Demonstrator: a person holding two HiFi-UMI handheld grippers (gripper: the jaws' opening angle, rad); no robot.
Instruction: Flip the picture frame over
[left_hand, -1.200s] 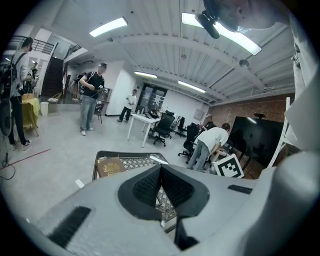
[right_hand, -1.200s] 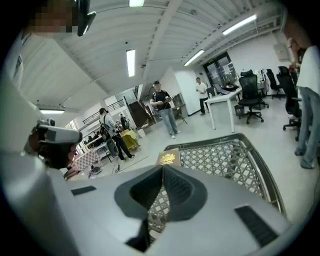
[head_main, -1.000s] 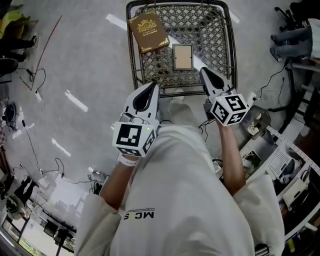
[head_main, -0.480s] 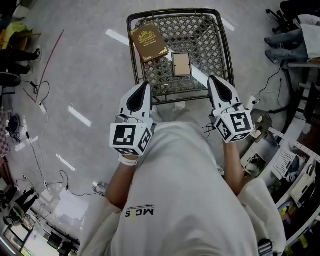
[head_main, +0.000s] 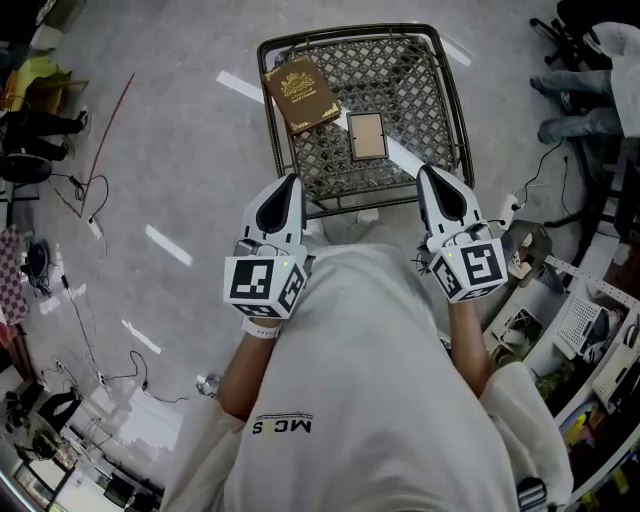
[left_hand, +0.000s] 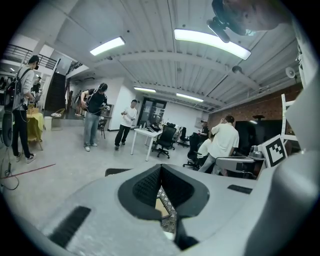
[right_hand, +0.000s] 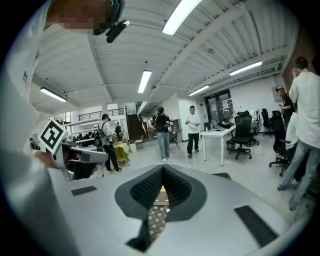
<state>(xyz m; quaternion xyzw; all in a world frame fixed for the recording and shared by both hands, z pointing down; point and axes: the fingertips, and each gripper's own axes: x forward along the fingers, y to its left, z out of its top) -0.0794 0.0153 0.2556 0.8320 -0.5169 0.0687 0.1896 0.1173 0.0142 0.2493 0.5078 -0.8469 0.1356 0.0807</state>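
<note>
The grey floor (head_main: 180, 150) filled most of the head view, glossy and streaked with reflected light. The person's white shirt (head_main: 370, 380) occupied the near half of that view. A dark metal table (head_main: 425, 75) with an open lattice top stood on the floor directly beyond the person. The left gripper (head_main: 292, 182) was held at the table's near-left corner and the right gripper (head_main: 428, 172) at its near-right corner, well apart from each other, both pointing toward the far side. In the left gripper view the jaws were closed together with nothing between them; the lattice and one corner of the frame (left_hand: 160, 207) showed through the gap beneath the pads. In the right gripper view the jaws were likewise closed together and empty, with only lattice visible beneath. A brown book (head_main: 301, 93) with gold print lay flat on the far-left part of the table, turned slightly askew. The frame (head_main: 368, 137) lay flat near the table's middle, just beside the book's near-right corner and clear of both grippers, with a tan panel inside a pale border facing up.
</note>
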